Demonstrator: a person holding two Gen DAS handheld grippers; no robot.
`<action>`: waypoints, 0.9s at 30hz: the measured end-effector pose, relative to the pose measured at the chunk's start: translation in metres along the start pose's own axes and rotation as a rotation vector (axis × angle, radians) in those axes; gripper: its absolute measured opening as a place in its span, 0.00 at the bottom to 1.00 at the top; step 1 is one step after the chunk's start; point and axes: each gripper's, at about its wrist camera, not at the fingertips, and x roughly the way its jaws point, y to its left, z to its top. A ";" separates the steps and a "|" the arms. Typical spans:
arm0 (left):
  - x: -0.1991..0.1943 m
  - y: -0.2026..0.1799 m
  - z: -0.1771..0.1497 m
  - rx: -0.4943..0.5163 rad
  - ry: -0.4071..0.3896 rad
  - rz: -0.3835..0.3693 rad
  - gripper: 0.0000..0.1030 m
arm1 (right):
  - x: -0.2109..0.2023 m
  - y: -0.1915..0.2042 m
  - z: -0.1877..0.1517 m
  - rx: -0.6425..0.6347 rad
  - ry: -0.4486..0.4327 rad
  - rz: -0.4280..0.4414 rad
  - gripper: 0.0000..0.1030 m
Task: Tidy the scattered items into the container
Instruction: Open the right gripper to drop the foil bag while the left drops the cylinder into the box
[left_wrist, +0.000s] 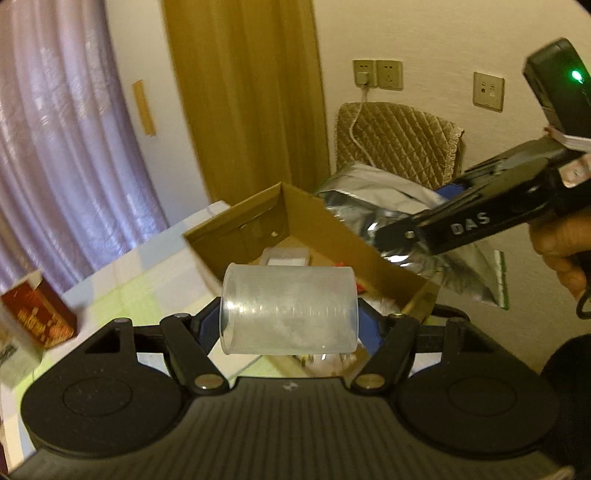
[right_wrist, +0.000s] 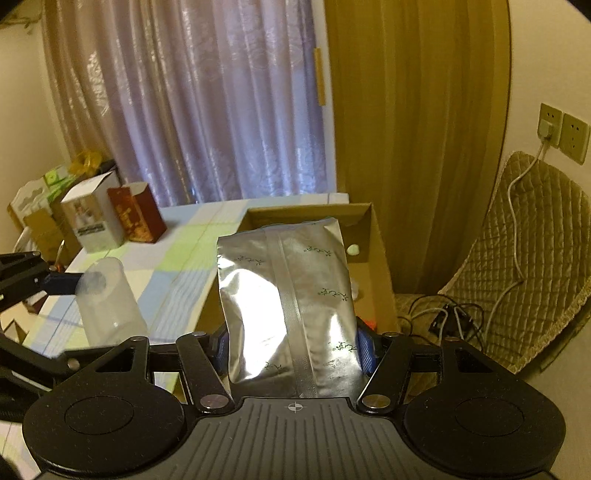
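Left gripper (left_wrist: 289, 325): closed on a clear plastic cup (left_wrist: 289, 309), held sideways between the blue pads (left_wrist: 369, 325), up in the air at the near edge of the cardboard box (left_wrist: 321, 225). The right wrist view shows the same cup (right_wrist: 110, 299) at the left, a blue fingertip (right_wrist: 61, 282) pressing its base.

Right gripper (right_wrist: 293, 349): clamped on the lower part of a silver foil bag (right_wrist: 284, 302), which stands upright between the blue pads (right_wrist: 364, 350) with its seam facing the camera. In the left wrist view this gripper (left_wrist: 391, 230) reaches in from the right with the foil bag (left_wrist: 373, 210) just past the box's right wall.

Cardboard box: open at the top, on the table (right_wrist: 177, 254) near its right edge. Inside lie a small clear lidded tub (left_wrist: 284, 256), something red (left_wrist: 338, 264) and a few other bits too blurred to name.

Table: covered in a cloth of pale green, blue and white squares.

Far left of table: a dark red carton (right_wrist: 136, 214) and a white carton (right_wrist: 90, 223) stand side by side, well apart from the box; more boxes are stacked behind them.

Right of the box: a chair with a quilted tan cover (right_wrist: 524, 266), a white cable (right_wrist: 515, 229) trailing over it from a wall socket (right_wrist: 550, 127).

Background: purple curtains (right_wrist: 207, 107) and a brown curtain (right_wrist: 413, 110).

Person: a hand (left_wrist: 561, 247) holds the right gripper's handle at the right edge of the left wrist view.
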 end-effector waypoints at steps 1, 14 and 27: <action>0.007 -0.001 0.003 0.013 0.002 -0.006 0.67 | 0.005 -0.004 0.002 0.006 0.002 0.001 0.63; 0.068 -0.007 0.009 0.082 0.053 -0.039 0.67 | 0.039 -0.039 0.011 0.066 0.030 0.009 0.63; 0.078 0.001 0.015 0.063 0.041 -0.046 0.67 | 0.048 -0.041 0.020 0.063 0.024 -0.005 0.63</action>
